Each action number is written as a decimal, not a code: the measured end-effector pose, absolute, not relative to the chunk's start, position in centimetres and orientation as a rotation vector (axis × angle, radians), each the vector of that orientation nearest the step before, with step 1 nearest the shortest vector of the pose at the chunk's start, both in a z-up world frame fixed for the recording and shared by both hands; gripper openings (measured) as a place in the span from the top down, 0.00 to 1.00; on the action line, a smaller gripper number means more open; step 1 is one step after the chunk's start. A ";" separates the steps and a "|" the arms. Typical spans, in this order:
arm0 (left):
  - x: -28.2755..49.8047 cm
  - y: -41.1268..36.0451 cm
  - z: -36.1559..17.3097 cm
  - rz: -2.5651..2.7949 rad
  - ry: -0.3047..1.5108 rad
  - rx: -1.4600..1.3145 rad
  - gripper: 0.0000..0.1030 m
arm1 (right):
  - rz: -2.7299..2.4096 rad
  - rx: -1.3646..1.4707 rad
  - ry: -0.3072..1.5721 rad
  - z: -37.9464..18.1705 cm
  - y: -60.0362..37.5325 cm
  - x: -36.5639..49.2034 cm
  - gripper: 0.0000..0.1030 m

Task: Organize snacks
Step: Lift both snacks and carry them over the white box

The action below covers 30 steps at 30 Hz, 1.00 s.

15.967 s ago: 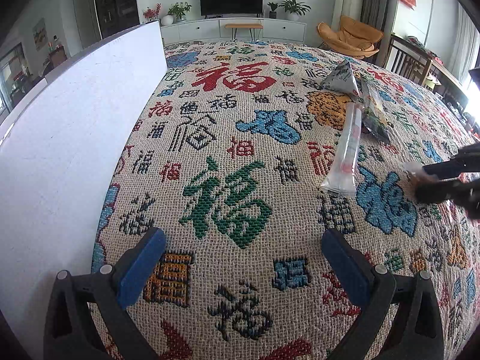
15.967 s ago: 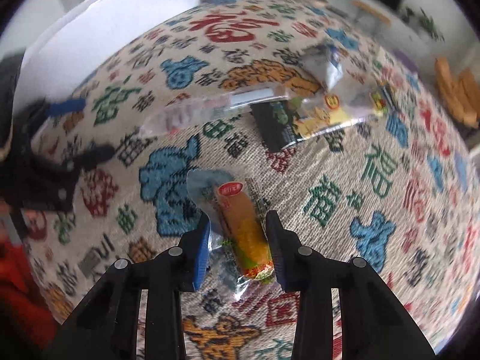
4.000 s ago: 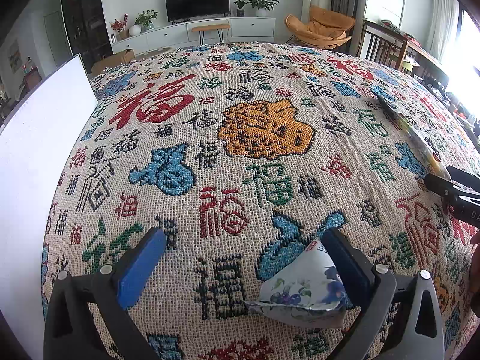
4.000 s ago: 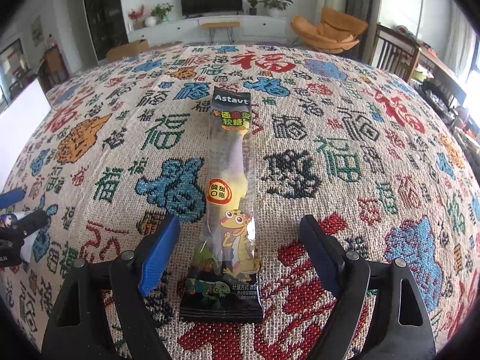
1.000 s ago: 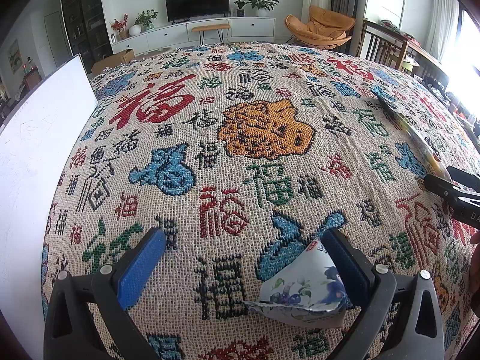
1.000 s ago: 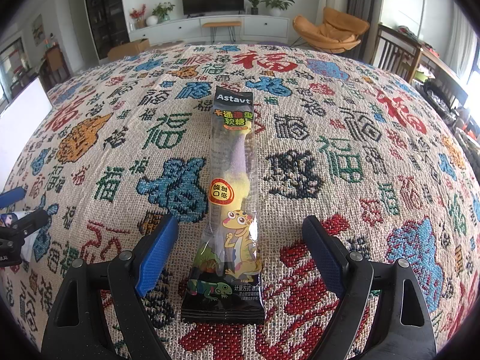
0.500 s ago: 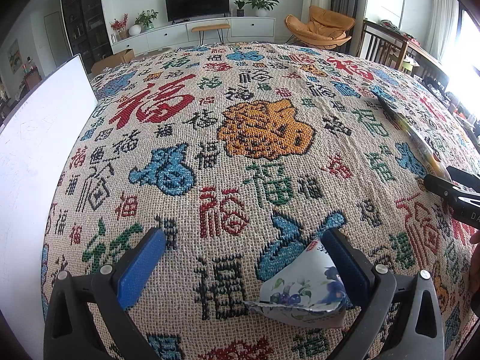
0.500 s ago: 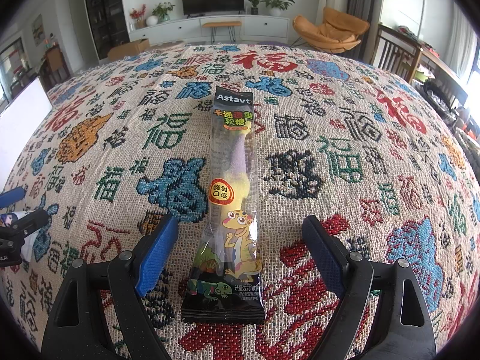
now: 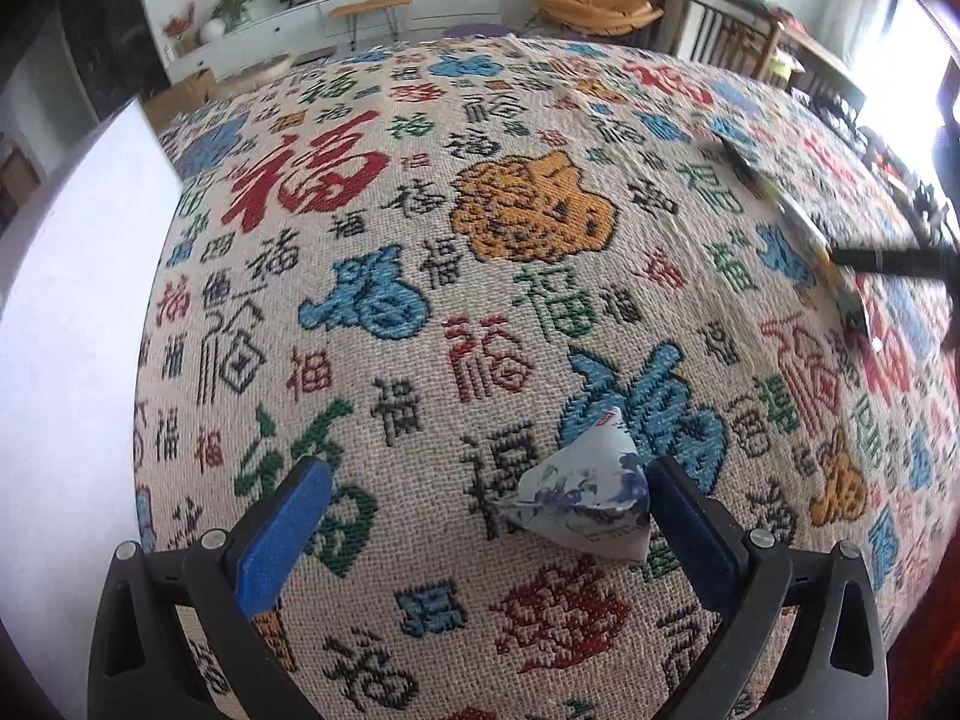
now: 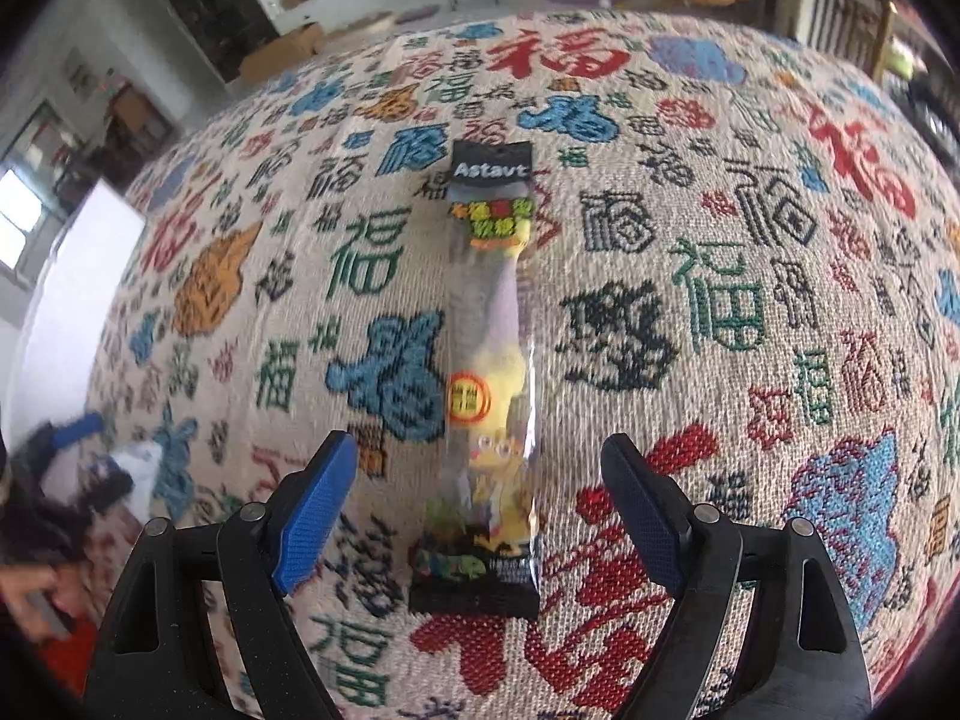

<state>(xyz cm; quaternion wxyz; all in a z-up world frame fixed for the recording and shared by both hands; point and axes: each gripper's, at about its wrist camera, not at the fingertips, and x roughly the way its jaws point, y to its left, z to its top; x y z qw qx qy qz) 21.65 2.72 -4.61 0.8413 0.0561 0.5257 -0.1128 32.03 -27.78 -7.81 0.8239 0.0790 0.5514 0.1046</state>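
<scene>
Since half a second ago both cameras have shifted: my left gripper [image 9: 489, 510] has tilted and pulled back a little, so the triangular packet [image 9: 585, 507] now sits further up between its fingers, and my right gripper [image 10: 480, 510] has moved too, its view blurred and tilted.

Left gripper: released, jaws spread wide. The blue pads [image 9: 282, 534] stand clear of the cloth pattern on one side; the opposite pad sits just beside the triangular packet, which leans against that finger's inner side. I cannot tell if they truly touch. The packet is white with blue flower print, resting on the tablecloth [image 9: 420, 240].

Right gripper: released, jaws wide. The long candy packet [image 10: 489, 372] lies lengthwise on the tablecloth between the fingers, its black bottom end nearest the gripper, its black top end marked "Astavt" pointing away. Neither pad touches it.

Relative to the triangular packet: the long candy packet lies well apart toward the right; a white board [image 9: 66, 330] stands well apart toward the left.
</scene>
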 end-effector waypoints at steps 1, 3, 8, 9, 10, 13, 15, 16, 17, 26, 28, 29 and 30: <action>21.5 2.4 -4.6 -0.247 1.113 0.133 0.02 | 0.221 0.190 1.179 -7.6 -27.9 32.5 0.16; 20.8 1.6 -4.6 -0.247 1.111 0.184 0.09 | 0.221 0.228 1.213 -7.3 -27.8 33.5 0.16; 18.7 -1.1 -5.2 -0.279 1.072 0.280 0.54 | 0.208 0.109 1.239 -7.8 -25.3 33.8 0.38; 18.7 -1.2 -5.2 -0.274 1.058 0.266 0.57 | 0.196 0.082 1.267 -8.4 -24.9 33.7 0.76; 18.6 -0.9 -5.2 -0.281 1.059 0.227 0.59 | 0.159 0.051 1.246 -8.4 -25.1 33.5 0.79; 18.4 0.5 -4.7 -0.310 1.041 0.078 0.60 | 0.178 0.182 1.254 -8.2 -26.9 32.9 0.88; 17.8 2.2 -3.5 -0.333 1.014 -0.062 0.60 | 0.201 0.261 1.219 -6.9 -28.3 31.9 0.88; 17.4 3.1 -2.8 -0.344 0.998 -0.125 0.60 | 0.238 0.298 1.196 -5.8 -28.6 31.2 0.88; 16.9 4.1 -1.7 -0.354 0.972 -0.190 0.60 | 0.265 0.322 1.184 -5.0 -28.7 30.8 0.88; 12.3 16.4 10.2 -0.264 0.757 -0.330 0.59 | 0.695 0.362 1.031 6.6 -13.9 28.0 0.88; 11.5 20.6 11.3 -0.159 0.745 -0.299 0.59 | 0.810 0.344 1.020 8.2 -8.0 27.1 0.88; 11.1 22.4 11.2 -0.119 0.744 -0.294 0.59 | 0.869 0.332 1.020 8.8 -4.7 26.6 0.88; 10.8 24.0 11.2 -0.073 0.748 -0.287 0.59 | 0.909 0.319 1.020 9.1 -1.9 26.1 0.87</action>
